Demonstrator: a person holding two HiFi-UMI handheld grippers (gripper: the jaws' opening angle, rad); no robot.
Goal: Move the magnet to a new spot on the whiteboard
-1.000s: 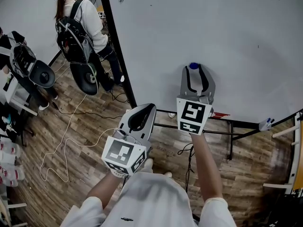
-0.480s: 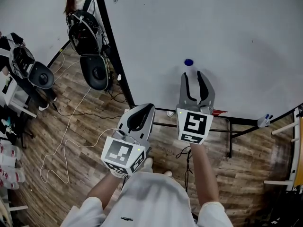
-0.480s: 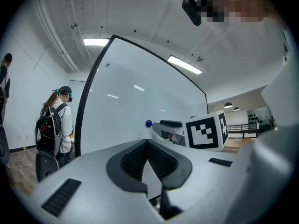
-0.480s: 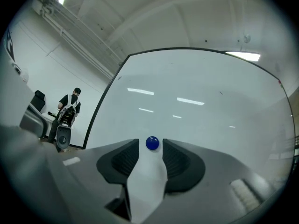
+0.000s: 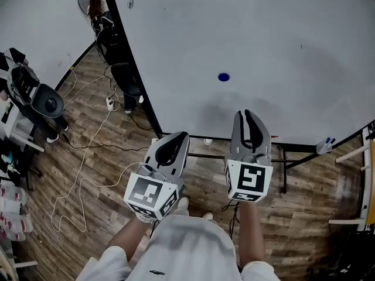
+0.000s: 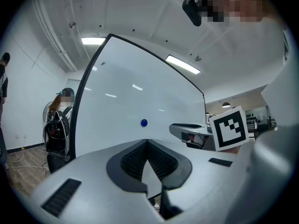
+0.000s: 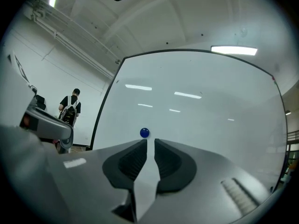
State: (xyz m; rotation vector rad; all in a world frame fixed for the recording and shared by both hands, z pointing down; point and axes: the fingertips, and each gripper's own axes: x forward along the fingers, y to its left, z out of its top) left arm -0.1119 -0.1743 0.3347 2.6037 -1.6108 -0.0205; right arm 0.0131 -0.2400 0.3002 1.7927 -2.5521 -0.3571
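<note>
A small blue round magnet [image 5: 223,76] sticks to the big whiteboard [image 5: 275,34]; it also shows as the magnet [image 6: 143,122] in the left gripper view and the magnet [image 7: 144,132] in the right gripper view. My right gripper [image 5: 250,112] hangs back from the board, below and right of the magnet and apart from it. Its jaws have just been closing to a narrow gap, and nothing is between them [image 7: 150,142]. My left gripper [image 5: 178,134] sits lower left, off the board's edge, shut and empty [image 6: 147,141].
The whiteboard's black frame [image 5: 132,69] runs down the left, with stand bars [image 5: 281,157] beneath. A person with a backpack [image 5: 101,10] stands at the top left. Black equipment [image 5: 44,101] and a white cable [image 5: 76,180] lie on the wooden floor. A marker [image 5: 325,146] rests at the board's lower right.
The right gripper has drawn back from the magnet, which stays on the board, and its jaws have narrowed. The left gripper has kept its place.
</note>
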